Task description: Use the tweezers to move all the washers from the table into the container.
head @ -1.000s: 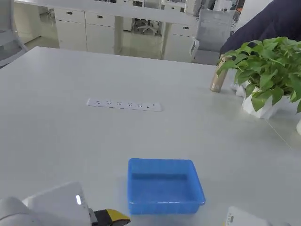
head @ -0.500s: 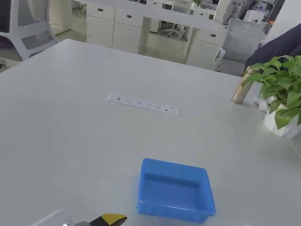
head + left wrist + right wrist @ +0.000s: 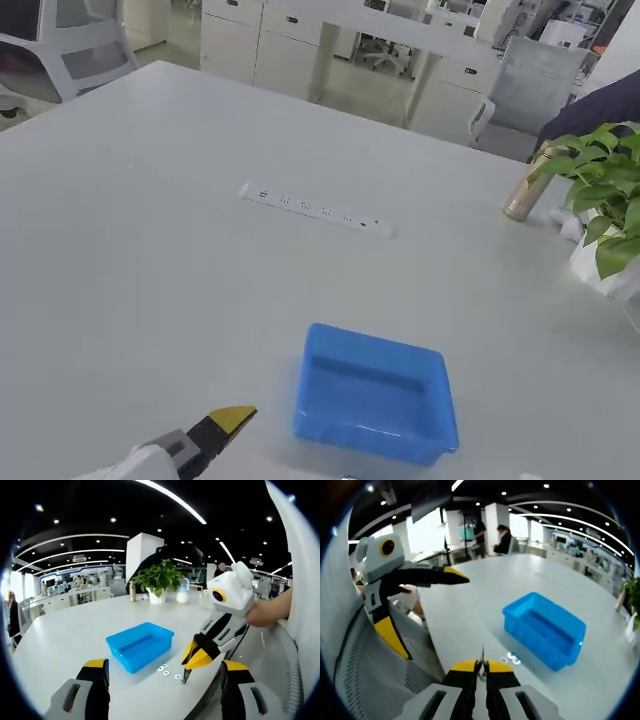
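Note:
A blue container point(image 3: 375, 395) stands on the white table, and it looks empty point(image 3: 140, 644) point(image 3: 545, 627). A few small washers point(image 3: 165, 671) point(image 3: 510, 659) lie on the table just in front of it. My right gripper point(image 3: 481, 666) is shut on thin tweezers point(image 3: 482, 654) whose tip points down close to the washers. The left gripper view also shows this right gripper point(image 3: 199, 654) and the tweezers point(image 3: 185, 676). My left gripper point(image 3: 165, 664) is open with nothing between its jaws. It hangs left of the container point(image 3: 232, 420) point(image 3: 452, 575).
A white power strip point(image 3: 318, 210) lies across the middle of the table. A potted plant point(image 3: 605, 190) and a gold bottle point(image 3: 527, 190) stand at the far right, with a person's dark sleeve point(image 3: 590, 110) behind them. The table's near edge point(image 3: 437, 650) runs close to the washers.
The head camera has swung, so the container and power strip sit further right and lower in the picture. The left gripper's yellow tip stays at the lower left.

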The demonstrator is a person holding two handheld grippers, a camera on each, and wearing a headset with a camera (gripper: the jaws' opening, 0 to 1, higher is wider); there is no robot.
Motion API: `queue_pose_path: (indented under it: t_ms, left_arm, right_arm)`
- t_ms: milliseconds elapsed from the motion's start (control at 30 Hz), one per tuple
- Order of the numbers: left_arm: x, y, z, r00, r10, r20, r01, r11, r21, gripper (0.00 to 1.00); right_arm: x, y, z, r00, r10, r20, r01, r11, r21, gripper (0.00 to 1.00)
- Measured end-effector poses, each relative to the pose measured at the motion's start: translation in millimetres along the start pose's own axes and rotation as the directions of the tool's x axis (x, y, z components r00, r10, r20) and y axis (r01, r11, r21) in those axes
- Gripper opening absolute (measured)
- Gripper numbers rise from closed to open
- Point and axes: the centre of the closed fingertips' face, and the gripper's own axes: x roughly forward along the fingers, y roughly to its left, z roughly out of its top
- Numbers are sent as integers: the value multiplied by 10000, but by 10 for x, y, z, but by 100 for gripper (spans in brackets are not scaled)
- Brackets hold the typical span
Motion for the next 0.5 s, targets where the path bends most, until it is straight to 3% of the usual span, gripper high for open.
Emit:
queue_pose_path:
  t_ms: [200,367,500]
  left_arm:
    - [17,-3,-9,10000,-12,49,13,9999,-171,95]
    - [8,26,-30,10000,40,-38,-41,9997,-223,94]
    - [13,23,-51,9999,-14,-106,13,9999,-143,93]
  right_arm:
    - [-158,-136,194,9977,-288,607,245,9971,715,2]
    - [-351,-388,438,9893,-894,1155,768,9910,1095,2]
    - [-415,-600,551,9826,-1367,1259,1238,9867,1057,2]
